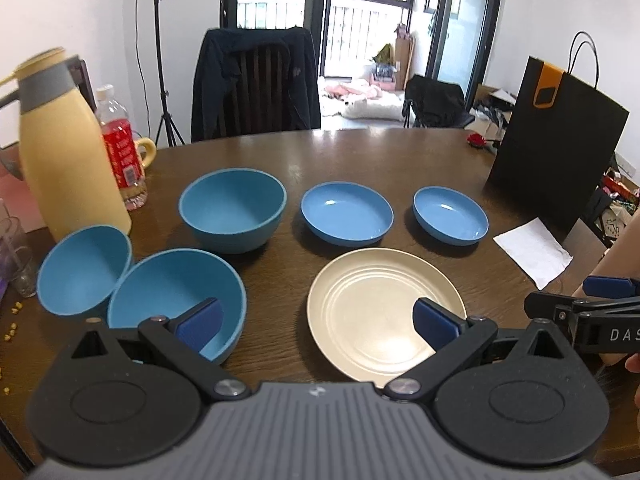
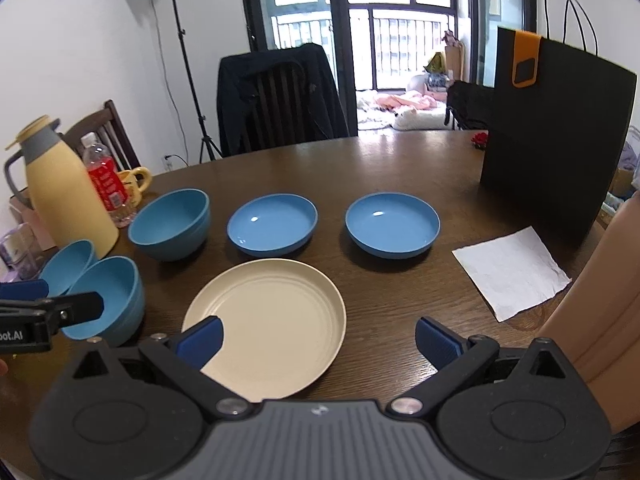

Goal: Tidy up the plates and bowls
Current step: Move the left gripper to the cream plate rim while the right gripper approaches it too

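A cream plate (image 1: 372, 304) (image 2: 276, 312) lies near the table's front edge. Behind it sit two shallow blue dishes (image 1: 346, 217) (image 1: 450, 214), which the right wrist view shows as the left dish (image 2: 273, 224) and the right dish (image 2: 393, 224). A deep blue bowl (image 1: 233, 208) (image 2: 170, 224) stands to their left. Two more blue bowls sit at the front left, one (image 1: 176, 300) (image 2: 108, 300) upright, the other (image 1: 82, 272) (image 2: 66, 264) leaning against it. My left gripper (image 1: 318, 320) is open, low over the near bowl and plate. My right gripper (image 2: 318, 338) is open by the plate's right edge.
A cream thermos jug (image 1: 64, 152) (image 2: 64, 196), a red-labelled bottle (image 1: 122, 148) and a yellow mug (image 2: 134, 182) crowd the left. A black paper bag (image 1: 560, 144) (image 2: 556, 140) and a white napkin (image 2: 512, 276) are on the right. A chair (image 1: 256, 84) stands behind the table (image 1: 360, 152).
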{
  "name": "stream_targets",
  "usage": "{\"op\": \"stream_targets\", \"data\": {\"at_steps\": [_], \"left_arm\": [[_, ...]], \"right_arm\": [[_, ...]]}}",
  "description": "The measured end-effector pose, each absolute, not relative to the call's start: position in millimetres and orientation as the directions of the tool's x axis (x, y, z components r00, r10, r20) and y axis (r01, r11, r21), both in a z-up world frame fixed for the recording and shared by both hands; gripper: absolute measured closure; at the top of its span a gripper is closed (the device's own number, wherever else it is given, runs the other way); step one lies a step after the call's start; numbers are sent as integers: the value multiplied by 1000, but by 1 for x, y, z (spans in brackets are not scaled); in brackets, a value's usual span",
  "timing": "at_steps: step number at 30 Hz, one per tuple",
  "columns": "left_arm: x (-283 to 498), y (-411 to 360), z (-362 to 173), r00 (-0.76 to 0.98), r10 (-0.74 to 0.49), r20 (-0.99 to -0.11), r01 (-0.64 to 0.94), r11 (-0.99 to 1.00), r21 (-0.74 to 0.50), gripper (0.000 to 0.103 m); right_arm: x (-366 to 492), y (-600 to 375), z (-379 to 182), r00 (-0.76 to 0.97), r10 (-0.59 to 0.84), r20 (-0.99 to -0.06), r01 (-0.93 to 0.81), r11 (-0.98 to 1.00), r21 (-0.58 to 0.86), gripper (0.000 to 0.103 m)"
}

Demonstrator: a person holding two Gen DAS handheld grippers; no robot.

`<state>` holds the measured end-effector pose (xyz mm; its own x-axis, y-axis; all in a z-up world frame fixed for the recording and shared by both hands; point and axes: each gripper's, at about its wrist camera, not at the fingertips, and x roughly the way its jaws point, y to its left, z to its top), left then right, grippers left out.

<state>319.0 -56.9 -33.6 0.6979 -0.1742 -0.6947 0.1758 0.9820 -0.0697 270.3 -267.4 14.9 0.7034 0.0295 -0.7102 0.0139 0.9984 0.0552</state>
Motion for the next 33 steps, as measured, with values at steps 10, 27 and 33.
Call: {"op": "stream_targets", "data": {"at_steps": [10,27,33], "left_arm": [[360,-79,-50,642,-166,-748,159,984,-81,0],[419,-110,-110,445,-63,-893,49,998,-45,17],[424,-107,-123,389,-25,-921,-5,1000,-29,26]], "right_arm": [[319,-295,-5,638,46,-769,19,997,76,7],[405,-319,-60,467,151,-871,-71,989,133,28],[418,-322,-78,417,177,-892,-84,984,155,31]]}}
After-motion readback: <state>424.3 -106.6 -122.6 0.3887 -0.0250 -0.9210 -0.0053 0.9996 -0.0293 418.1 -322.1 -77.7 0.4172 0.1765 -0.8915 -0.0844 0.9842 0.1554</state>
